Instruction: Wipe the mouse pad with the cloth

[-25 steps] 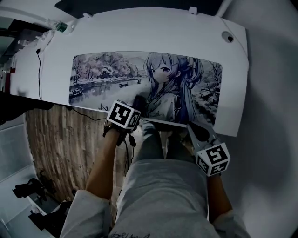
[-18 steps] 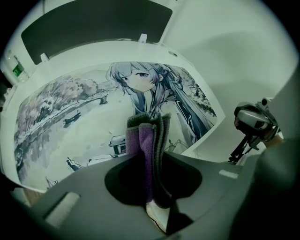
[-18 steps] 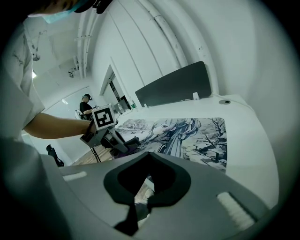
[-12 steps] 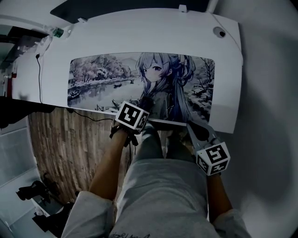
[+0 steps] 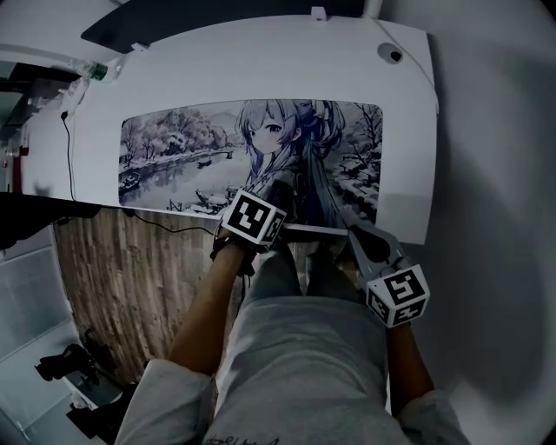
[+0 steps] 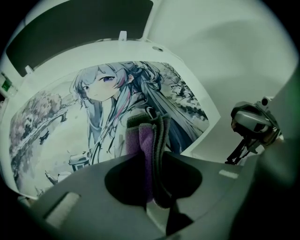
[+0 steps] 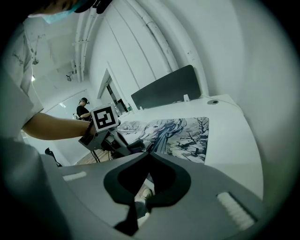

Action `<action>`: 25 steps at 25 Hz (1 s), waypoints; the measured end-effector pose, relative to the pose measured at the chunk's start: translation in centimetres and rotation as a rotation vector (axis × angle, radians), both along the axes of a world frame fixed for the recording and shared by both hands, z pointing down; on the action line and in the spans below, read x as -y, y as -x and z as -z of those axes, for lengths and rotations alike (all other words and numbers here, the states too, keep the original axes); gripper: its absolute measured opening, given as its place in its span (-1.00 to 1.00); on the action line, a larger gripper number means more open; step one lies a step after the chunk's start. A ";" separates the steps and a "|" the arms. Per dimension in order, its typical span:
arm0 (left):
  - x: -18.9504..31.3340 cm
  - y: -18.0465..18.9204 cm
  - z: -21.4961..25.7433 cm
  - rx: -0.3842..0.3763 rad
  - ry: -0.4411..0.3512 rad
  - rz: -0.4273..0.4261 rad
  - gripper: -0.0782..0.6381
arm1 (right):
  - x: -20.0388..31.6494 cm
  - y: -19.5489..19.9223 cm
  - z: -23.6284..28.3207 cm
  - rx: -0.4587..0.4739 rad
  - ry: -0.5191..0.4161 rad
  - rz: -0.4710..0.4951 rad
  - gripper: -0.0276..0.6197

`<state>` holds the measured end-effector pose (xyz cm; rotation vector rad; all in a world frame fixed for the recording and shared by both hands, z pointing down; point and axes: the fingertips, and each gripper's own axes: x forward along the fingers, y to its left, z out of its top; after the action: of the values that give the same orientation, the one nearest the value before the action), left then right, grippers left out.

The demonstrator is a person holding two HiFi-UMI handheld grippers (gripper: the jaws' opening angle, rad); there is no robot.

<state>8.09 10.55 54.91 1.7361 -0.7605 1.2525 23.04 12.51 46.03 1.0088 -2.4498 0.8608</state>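
Note:
The mouse pad (image 5: 191,156), printed with a long-haired cartoon girl and a snowy river, lies on the white desk (image 5: 408,130). My left gripper (image 5: 271,205) is at the pad's near edge, over the girl's body, shut on a folded purple and grey cloth (image 6: 138,140) that presses on the pad (image 6: 93,108). In the head view the cloth is mostly hidden behind the marker cube (image 5: 254,217). My right gripper (image 5: 368,242) hangs off the desk's near edge, past the pad's right corner, shut and holding nothing. In the right gripper view, its tips (image 7: 149,152) meet.
A dark panel (image 5: 200,19) stands along the desk's back edge, with a round hole (image 5: 395,54) at the back right. A black cable (image 5: 68,143) runs down the left side. Wooden floor (image 5: 113,278) and the person's legs (image 5: 304,348) lie below the desk.
My left gripper has slid to the right along the pad's near edge with the cloth in it. The right gripper has stayed where it was.

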 end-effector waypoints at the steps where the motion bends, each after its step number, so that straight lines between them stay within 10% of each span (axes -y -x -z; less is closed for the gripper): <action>1: 0.0 -0.6 0.0 -0.004 0.000 -0.006 -0.49 | 0.0 -0.3 0.0 0.000 0.000 -0.003 -0.90; 25: -0.9 -16.0 0.4 -0.143 0.012 -0.219 -0.49 | -1.1 -6.8 -0.1 -0.020 0.005 -0.118 -0.90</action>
<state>24.10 11.47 54.55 1.9162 -0.4887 1.2567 29.83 13.65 46.17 1.1646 -2.3900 0.8897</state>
